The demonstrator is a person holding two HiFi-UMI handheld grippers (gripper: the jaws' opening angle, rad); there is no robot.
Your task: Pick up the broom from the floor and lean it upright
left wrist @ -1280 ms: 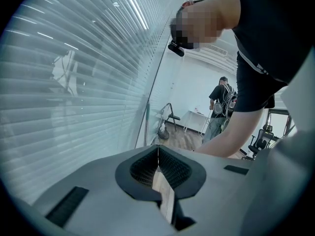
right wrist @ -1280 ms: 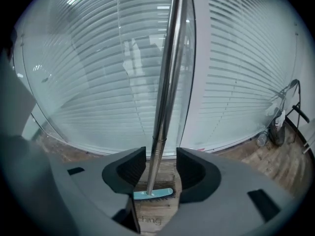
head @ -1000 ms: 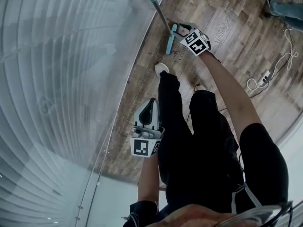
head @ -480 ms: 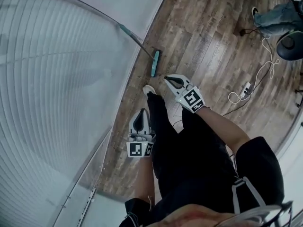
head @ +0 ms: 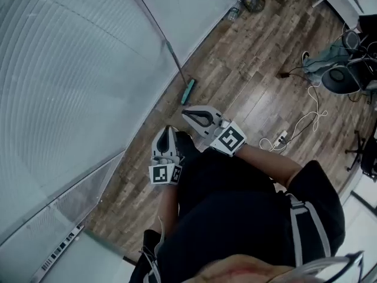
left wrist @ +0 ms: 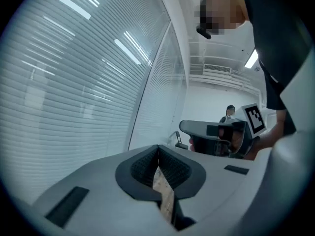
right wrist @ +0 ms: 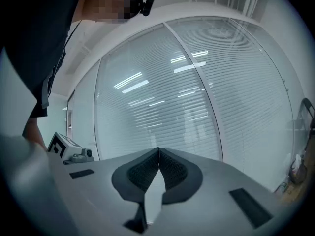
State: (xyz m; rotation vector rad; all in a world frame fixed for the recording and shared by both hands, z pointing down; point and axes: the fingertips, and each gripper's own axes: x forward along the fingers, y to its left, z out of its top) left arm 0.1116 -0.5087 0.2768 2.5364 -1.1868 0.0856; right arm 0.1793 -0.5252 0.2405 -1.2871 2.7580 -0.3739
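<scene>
At the far left, a glass wall (head: 70,75) with blinds, running along the edge of the room. Next along, the left hand-held gripper (head: 166,130), close in front of the person (head: 247,217), jaws pressed together with nothing between them. Just beyond, the broom (head: 188,91): teal head down on the wooden floor (head: 253,69) at the foot of the glass, handle slanting up against the pane, touched by neither tool. Beside it and nearer, the right hand-held gripper (head: 185,111), clear of the broom, jaws just closed the last bit and now shut tight on nothing. Further right, only a white cable and power strip (head: 281,137) lying on the boards, no part of the job. By the look of it, pickup and leaning both done: broom off the flat and propped upright, both tools free of it. Nothing left, apparently, beyond a check against the head sliding out on the smooth boards.
</scene>
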